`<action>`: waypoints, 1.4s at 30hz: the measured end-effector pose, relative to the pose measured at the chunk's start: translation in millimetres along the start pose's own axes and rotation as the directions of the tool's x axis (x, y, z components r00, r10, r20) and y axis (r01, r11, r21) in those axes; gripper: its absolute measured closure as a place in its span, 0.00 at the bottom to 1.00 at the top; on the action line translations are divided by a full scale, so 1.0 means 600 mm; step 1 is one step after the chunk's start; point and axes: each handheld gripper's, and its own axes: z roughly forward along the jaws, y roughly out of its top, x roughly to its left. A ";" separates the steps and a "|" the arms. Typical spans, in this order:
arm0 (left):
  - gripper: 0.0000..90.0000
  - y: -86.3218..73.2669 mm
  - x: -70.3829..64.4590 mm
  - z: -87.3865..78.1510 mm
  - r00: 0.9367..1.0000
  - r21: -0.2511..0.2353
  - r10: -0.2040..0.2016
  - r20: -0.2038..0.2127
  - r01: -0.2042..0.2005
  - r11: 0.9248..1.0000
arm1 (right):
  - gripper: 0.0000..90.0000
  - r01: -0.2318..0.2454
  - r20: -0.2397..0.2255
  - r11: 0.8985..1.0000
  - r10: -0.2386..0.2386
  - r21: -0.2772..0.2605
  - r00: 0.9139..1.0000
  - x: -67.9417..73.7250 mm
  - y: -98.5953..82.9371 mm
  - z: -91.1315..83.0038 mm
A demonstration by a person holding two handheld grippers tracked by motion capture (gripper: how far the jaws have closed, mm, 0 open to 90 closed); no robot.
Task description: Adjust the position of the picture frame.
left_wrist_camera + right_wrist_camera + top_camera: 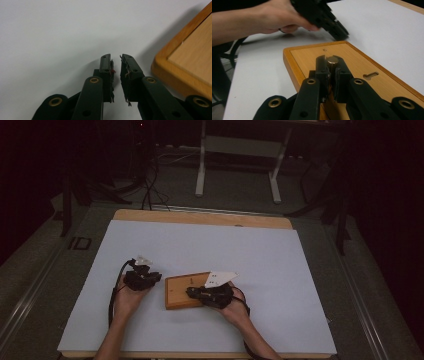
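A flat wooden board (180, 292) with a raised rim lies on the white mat (200, 250) near the middle. My right gripper (331, 58) is over the board (362, 65), shut on a short brass peg (332, 60) that stands upright between its jaws. In the board's face are a keyhole slot (371, 74) and a small round hole (324, 50). My left gripper (115, 58) rests low over the mat just left of the board (190, 62), its jaws nearly together with nothing between them. In the high view the left gripper (156, 278) and right gripper (192, 293) flank the board's left half.
The white mat covers most of a wooden table (200, 217), with wide bare space to the back and right. Beyond the table stand a white desk frame (237, 150) and loose cables (149, 190) on the dark floor.
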 end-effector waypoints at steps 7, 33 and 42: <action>0.91 0.011 -0.005 0.008 0.990 -0.016 0.056 0.127 -0.054 0.998 | 0.94 0.027 -0.037 1.000 -0.027 0.004 0.999 0.005 0.000 0.001; 1.00 -0.003 -0.068 0.010 0.942 0.083 0.176 0.285 -0.207 0.975 | 0.94 -0.016 0.086 1.000 0.014 0.017 0.996 -0.032 -0.015 -0.042; 1.00 -0.005 -0.123 0.008 0.893 0.044 0.239 0.382 -0.276 0.960 | 0.94 -0.001 0.159 0.999 -0.005 0.040 0.987 -0.049 -0.014 -0.069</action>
